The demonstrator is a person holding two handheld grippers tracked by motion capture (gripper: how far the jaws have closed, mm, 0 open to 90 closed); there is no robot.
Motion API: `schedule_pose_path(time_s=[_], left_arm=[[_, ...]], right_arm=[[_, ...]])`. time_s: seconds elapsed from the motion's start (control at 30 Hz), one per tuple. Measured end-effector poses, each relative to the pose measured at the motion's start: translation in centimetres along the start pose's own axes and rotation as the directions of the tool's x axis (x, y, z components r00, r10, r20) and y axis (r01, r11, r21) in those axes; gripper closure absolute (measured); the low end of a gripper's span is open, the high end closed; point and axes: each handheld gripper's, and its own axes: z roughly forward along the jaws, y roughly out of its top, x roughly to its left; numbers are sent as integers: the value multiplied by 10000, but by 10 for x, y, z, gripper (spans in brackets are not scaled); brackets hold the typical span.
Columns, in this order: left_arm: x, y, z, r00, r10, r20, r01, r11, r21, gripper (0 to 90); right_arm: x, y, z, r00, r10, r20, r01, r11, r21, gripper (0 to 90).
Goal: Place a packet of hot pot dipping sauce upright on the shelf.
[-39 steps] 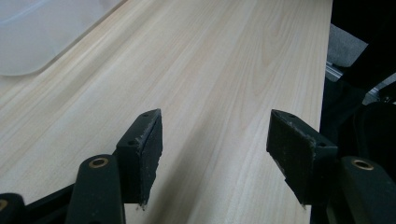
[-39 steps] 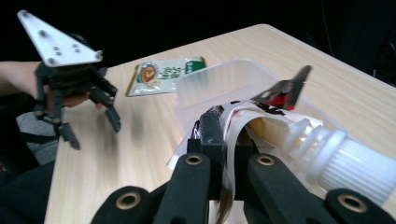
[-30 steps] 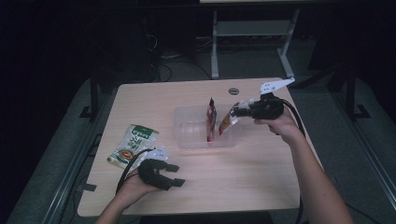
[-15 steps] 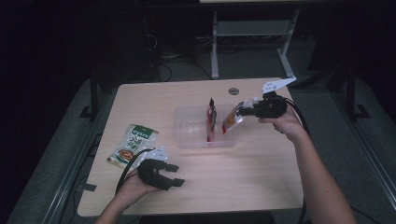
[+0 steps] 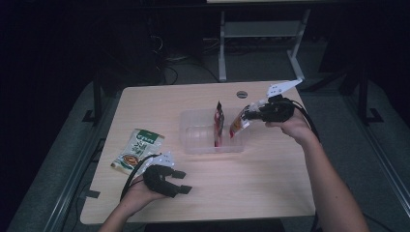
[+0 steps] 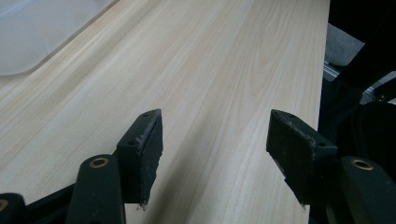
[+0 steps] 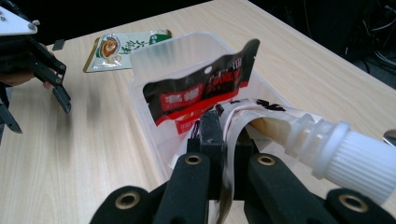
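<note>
Across the wooden table [image 5: 251, 179], a clear plastic bin [image 5: 193, 137] sits near centre, a red-and-black packet [image 5: 219, 123] standing upright inside it. At the bin's 9 o'clock a green-and-white packet [image 5: 138, 150] lies flat on the tabletop. At the bin's 3 o'clock edge the right gripper [image 5: 247, 115] hangs above the rim, jaws pinched tight on a spouted pouch [image 7: 280, 126] with a white ribbed cap. Toward 7 o'clock the left gripper [image 5: 181, 181] rests low over bare wood, jaws wide, nothing between them.

Dim lab, lone desk [image 5: 270, 193], floor cables [image 5: 169, 72]
</note>
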Motion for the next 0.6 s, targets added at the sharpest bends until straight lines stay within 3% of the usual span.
schedule_pose_path(time_s=[0.3,0.47,0.6], left_arm=[[2,0,-2,10000,62,-47,-63,10000,-36,359],[1,-1,-3,10000,-10,-44,10,10000,-61,359],[2,-1,-3,10000,-34,-45,34,10000,-55,360]], right_arm=[[1,13,8,9997,-170,-169,168,9998,-133,885],[-2,10,10,9999,-125,-35,125,9998,173,885],[-6,4,4,10000,46,28,-46,9999,115,885]])
